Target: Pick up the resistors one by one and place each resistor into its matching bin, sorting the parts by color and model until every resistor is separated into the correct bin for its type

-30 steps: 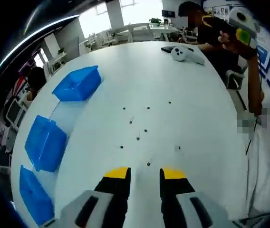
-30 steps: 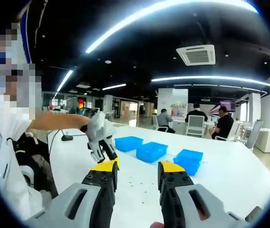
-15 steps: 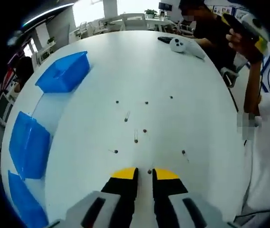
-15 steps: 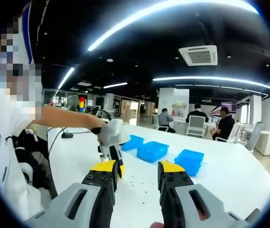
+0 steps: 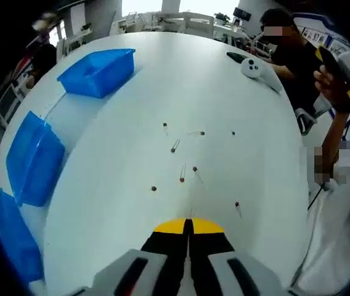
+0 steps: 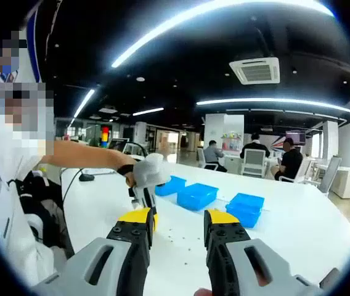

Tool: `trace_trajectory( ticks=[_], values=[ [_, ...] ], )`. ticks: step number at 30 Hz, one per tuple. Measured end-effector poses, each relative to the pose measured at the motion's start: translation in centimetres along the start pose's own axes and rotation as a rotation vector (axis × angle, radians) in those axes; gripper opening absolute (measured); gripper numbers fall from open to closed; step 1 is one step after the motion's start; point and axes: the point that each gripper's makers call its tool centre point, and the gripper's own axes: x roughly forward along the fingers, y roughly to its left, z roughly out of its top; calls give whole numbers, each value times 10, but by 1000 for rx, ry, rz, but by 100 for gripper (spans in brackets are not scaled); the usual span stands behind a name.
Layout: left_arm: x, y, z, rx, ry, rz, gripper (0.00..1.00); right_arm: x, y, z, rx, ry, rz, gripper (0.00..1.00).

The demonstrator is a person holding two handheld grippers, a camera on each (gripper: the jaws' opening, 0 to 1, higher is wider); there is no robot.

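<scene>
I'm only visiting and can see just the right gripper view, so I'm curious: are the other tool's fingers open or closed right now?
Observer: Closed. In the left gripper view, the left gripper has its yellow fingers pressed together.
Visitor: Is it holding a part?
Observer: I can't tell. A thin wire seems to poke out between them.
Visitor: I only see specks on the table. What are they?
Observer: Several loose resistors, scattered apart ahead of that gripper.

Left gripper view looks steeply down on the white table (image 5: 132, 185) from close above, facing the scattered resistors (image 5: 182, 179) and blue bins (image 5: 98, 72). Right gripper view sits higher and farther back, facing level across the room. Both share the table and bins (image 6: 196, 196).
</scene>
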Motion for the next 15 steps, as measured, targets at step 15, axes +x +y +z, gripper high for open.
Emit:
trace_trajectory(
  ticks=[15],
  values=[
    [-92, -20, 6, -74, -435, 72, 3, -3, -2, 6, 15, -25, -2, 35]
  ],
)
